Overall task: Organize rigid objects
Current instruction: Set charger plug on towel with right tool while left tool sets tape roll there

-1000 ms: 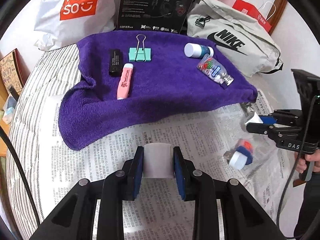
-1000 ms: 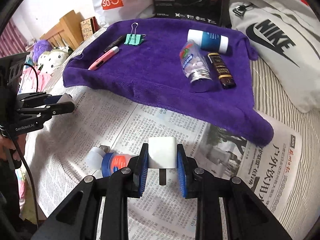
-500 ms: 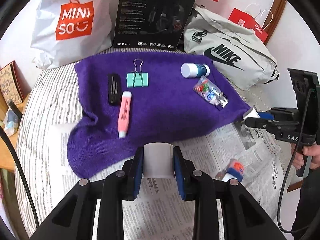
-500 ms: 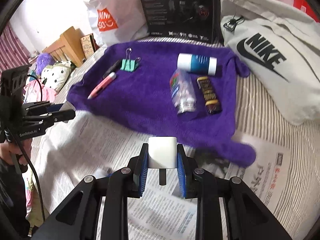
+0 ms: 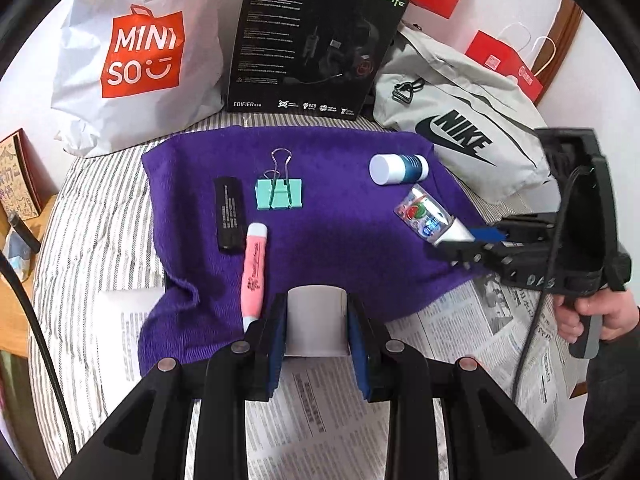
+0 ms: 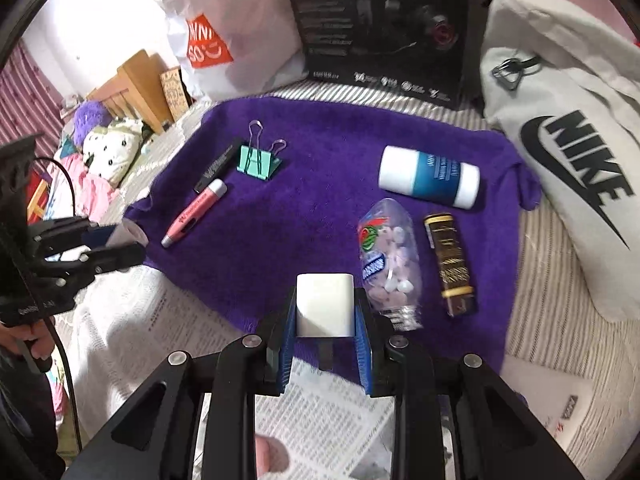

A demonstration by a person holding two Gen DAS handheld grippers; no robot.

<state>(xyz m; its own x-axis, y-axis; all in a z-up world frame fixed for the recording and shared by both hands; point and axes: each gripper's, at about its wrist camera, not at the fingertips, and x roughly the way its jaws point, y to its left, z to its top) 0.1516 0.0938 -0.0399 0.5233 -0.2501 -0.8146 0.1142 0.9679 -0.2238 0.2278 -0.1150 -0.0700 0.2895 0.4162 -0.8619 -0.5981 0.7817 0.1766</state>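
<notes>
My left gripper (image 5: pixel 317 332) is shut on a white rounded block (image 5: pixel 317 318), held over the near edge of the purple towel (image 5: pixel 328 200). My right gripper (image 6: pixel 325 320) is shut on a white plug charger (image 6: pixel 325 304), also over the towel's (image 6: pixel 320 184) near edge. On the towel lie a pink marker (image 5: pixel 254 274), a black stick (image 5: pixel 229 212), a teal binder clip (image 5: pixel 279 194), a white-and-blue bottle (image 5: pixel 398 168), a clear candy bottle (image 6: pixel 390 256) and a brown-gold tube (image 6: pixel 450 264). The right gripper also shows in the left wrist view (image 5: pixel 472 242).
Newspaper (image 5: pixel 336 412) covers the striped bed in front of the towel. Behind the towel stand a Miniso bag (image 5: pixel 136 56), a black headset box (image 5: pixel 316 36) and a grey Nike bag (image 5: pixel 460 128). Red bags (image 5: pixel 504 64) stand at the far right.
Both grippers have moved forward from over the newspaper to the towel's near edge, each still holding its white object. The small blue-and-orange item on the newspaper has dropped out of view.
</notes>
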